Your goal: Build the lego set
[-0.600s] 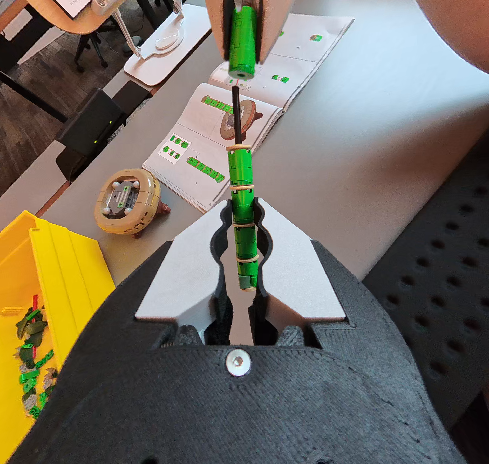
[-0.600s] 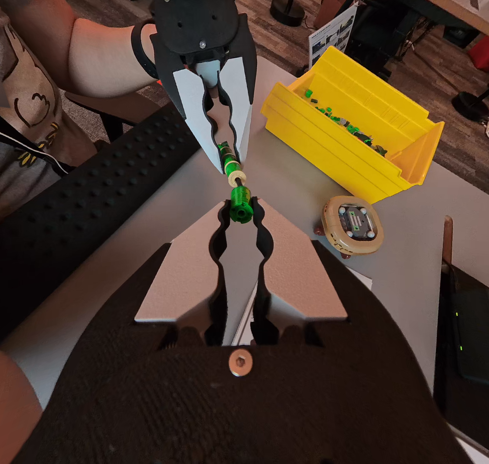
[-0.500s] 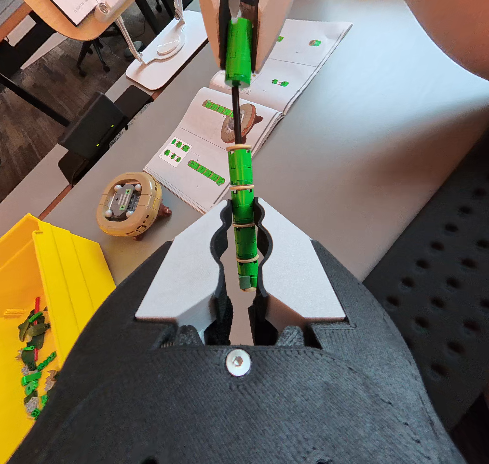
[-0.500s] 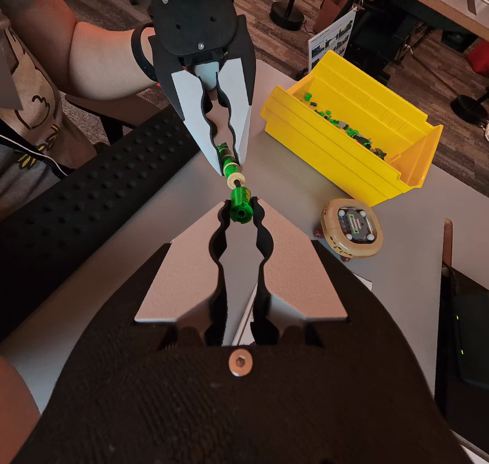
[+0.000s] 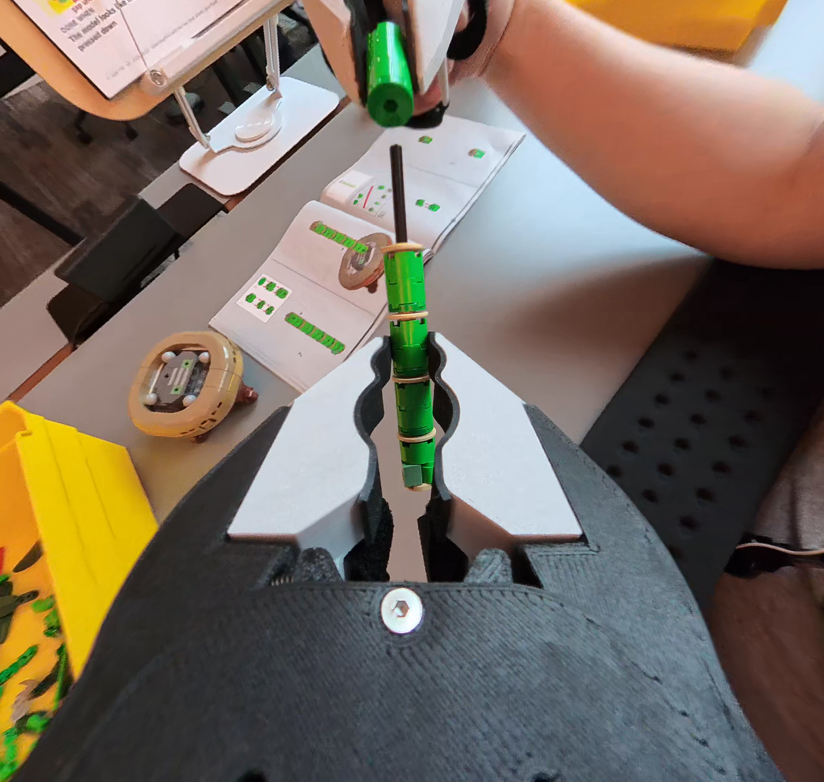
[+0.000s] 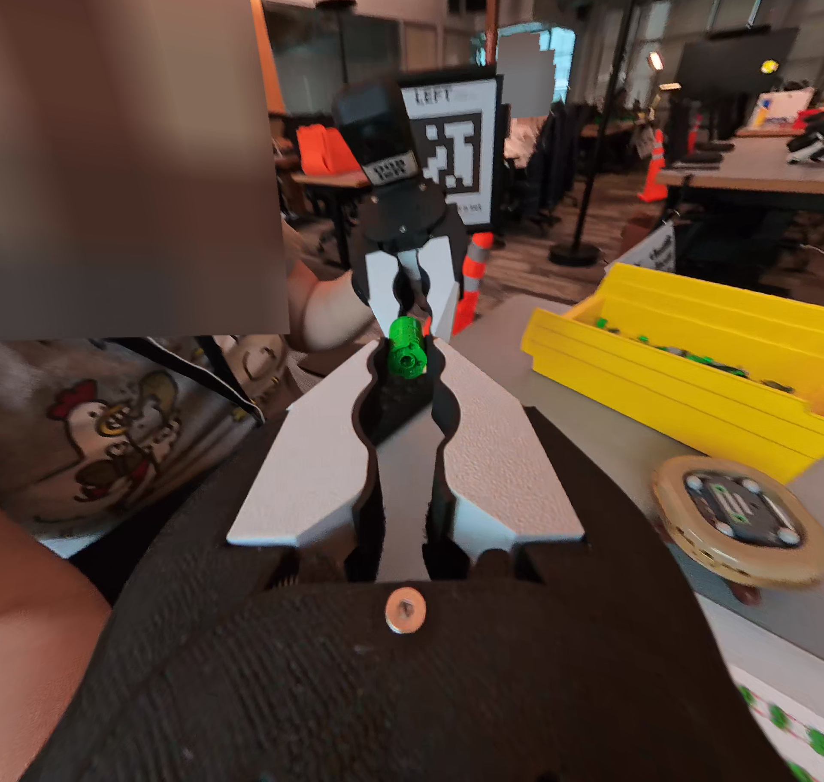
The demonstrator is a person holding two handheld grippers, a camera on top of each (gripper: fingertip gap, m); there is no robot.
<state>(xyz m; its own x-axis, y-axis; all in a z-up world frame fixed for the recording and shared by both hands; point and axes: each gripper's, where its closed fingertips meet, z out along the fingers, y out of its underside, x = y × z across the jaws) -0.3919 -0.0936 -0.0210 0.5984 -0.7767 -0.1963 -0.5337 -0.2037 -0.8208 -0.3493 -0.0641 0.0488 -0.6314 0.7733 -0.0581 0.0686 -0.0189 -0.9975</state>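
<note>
Grey table (image 5: 557,243), open instruction booklet (image 5: 312,297) lying far centre, yellow bin (image 5: 67,493) near left, round tan base (image 5: 185,384) beside it. Your left gripper (image 5: 409,346) is pinching the green stalk (image 5: 408,359), black axle (image 5: 397,194) sticking out bare at the far end. Your right gripper (image 6: 405,343) is clamped on a green cylinder (image 6: 405,350), held just past the axle tip, apart from it.

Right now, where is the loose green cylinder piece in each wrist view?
Left wrist view: green cylinder piece top centre, clamped in the right gripper, above the black axle.
Right wrist view: centre, at its own fingertips.
Shared landmark: tan round base.
</note>
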